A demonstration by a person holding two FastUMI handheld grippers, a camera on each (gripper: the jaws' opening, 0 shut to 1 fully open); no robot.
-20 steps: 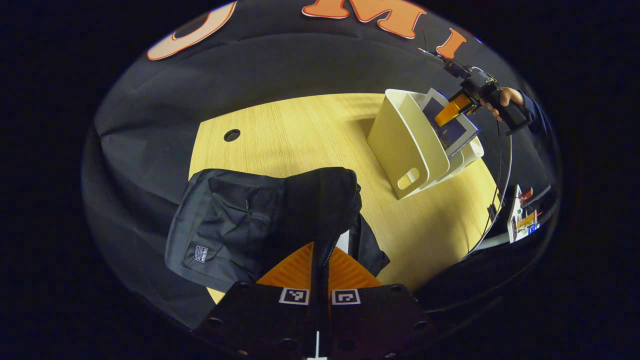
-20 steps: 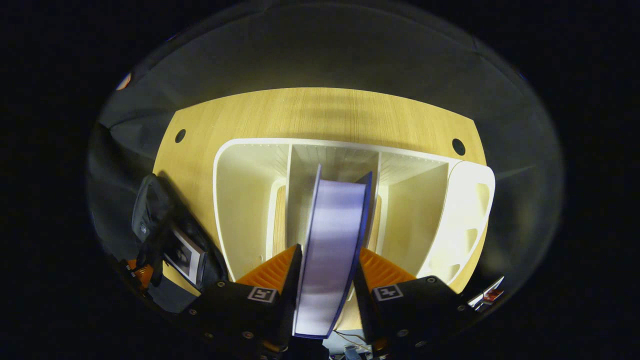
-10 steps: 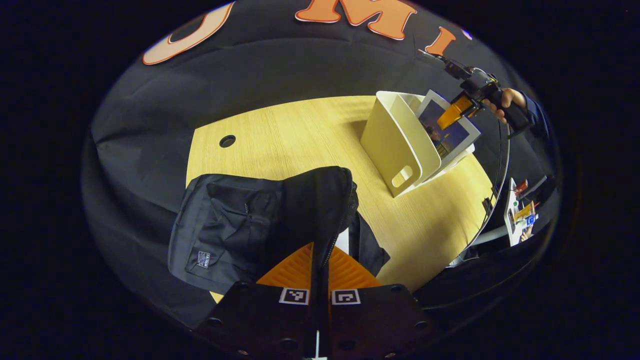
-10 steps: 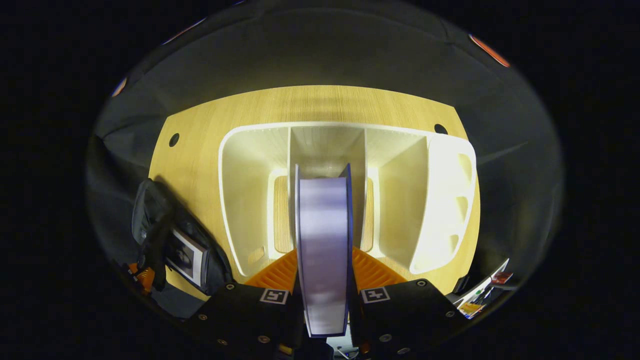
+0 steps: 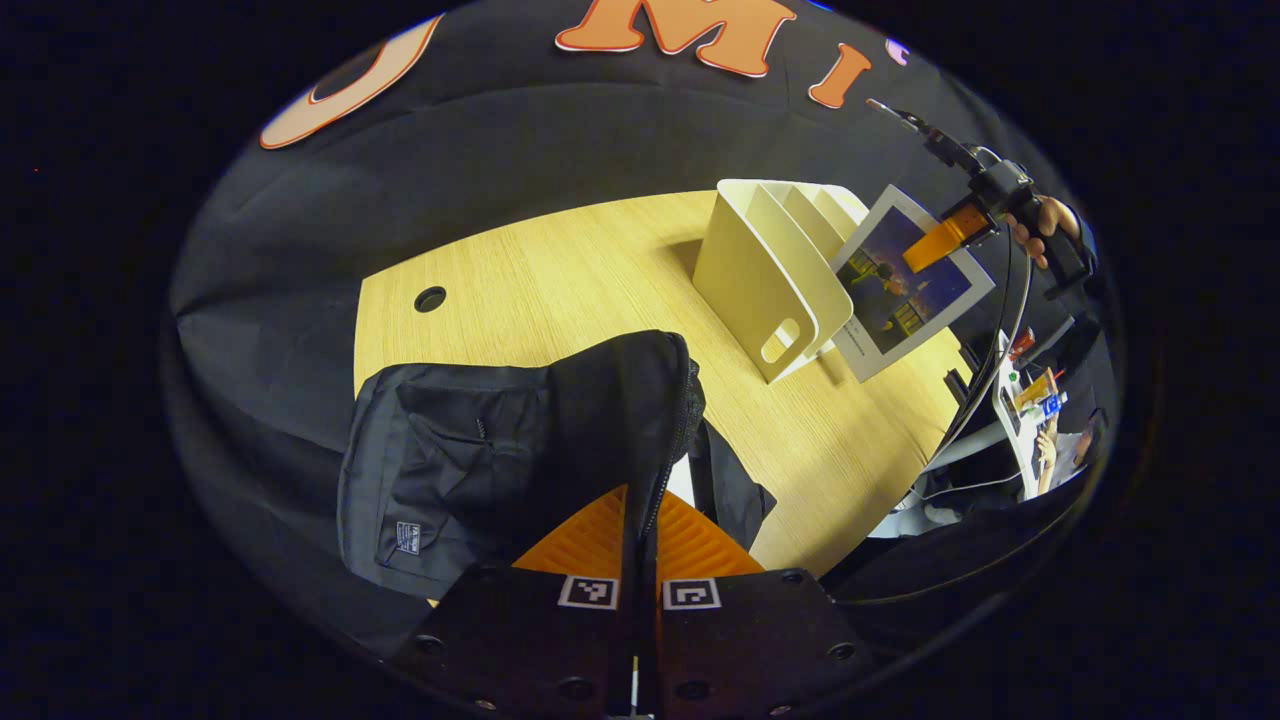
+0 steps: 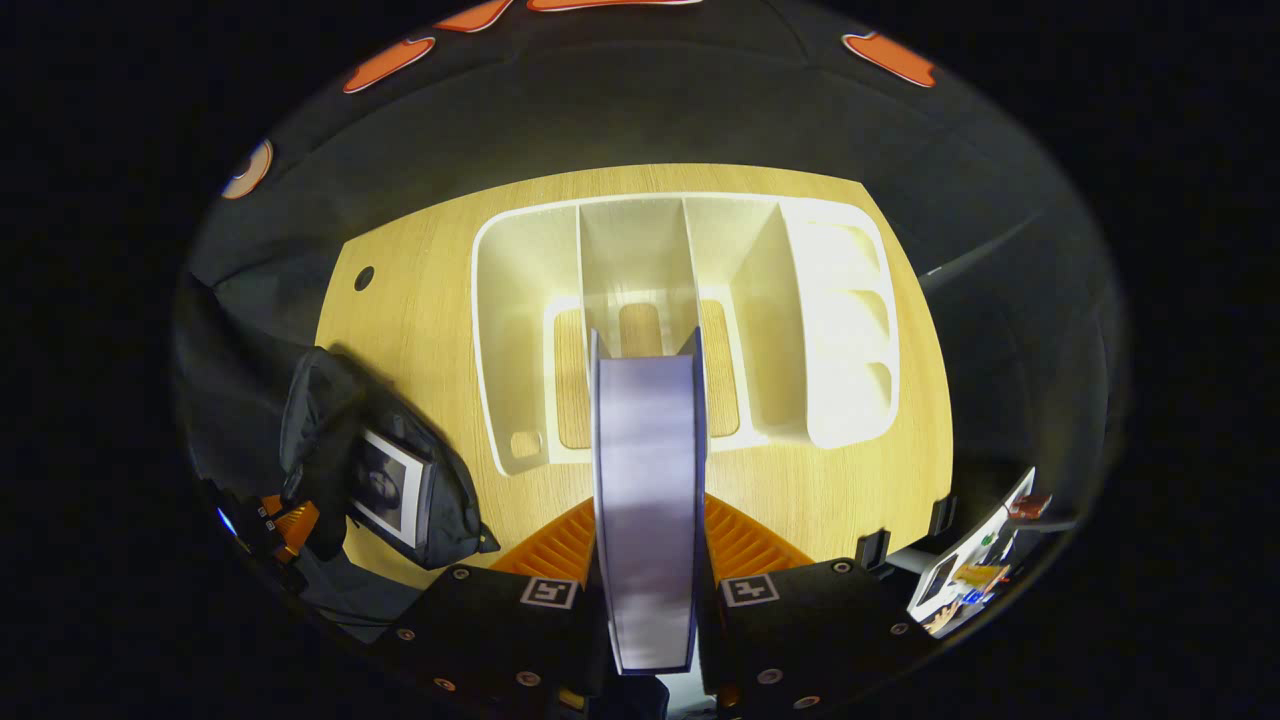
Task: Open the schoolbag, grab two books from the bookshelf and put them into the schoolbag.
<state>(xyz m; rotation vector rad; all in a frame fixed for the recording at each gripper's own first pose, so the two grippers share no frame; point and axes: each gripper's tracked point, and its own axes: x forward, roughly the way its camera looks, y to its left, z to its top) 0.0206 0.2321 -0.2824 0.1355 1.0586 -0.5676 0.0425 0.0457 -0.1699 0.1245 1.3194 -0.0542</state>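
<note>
The black schoolbag [image 5: 470,455] lies at the table's left end, and my left gripper [image 5: 640,505] is shut on its raised flap [image 5: 640,400], holding it up. In the right gripper view the schoolbag [image 6: 330,420] gapes open with one book [image 6: 385,487] inside, and the left gripper [image 6: 280,522] sits beside it. My right gripper [image 6: 648,530] is shut on a second book [image 6: 648,450], seen edge-on, clear of the cream bookshelf [image 6: 690,310]. From the left gripper view this book [image 5: 905,290] hangs just right of the bookshelf [image 5: 765,270], under the right gripper [image 5: 945,235].
The wooden table [image 5: 570,290] has a round cable hole [image 5: 430,298] at its back left. A hand [image 5: 1045,215] holds the right gripper and a black cable [image 5: 1005,320] trails from it. Small clutter [image 5: 1030,400] lies beyond the table's right edge.
The right gripper has drawn the book up and back out of the bookshelf's middle slot, which now stands empty. The left gripper keeps hold of the flap, barely shifted.
</note>
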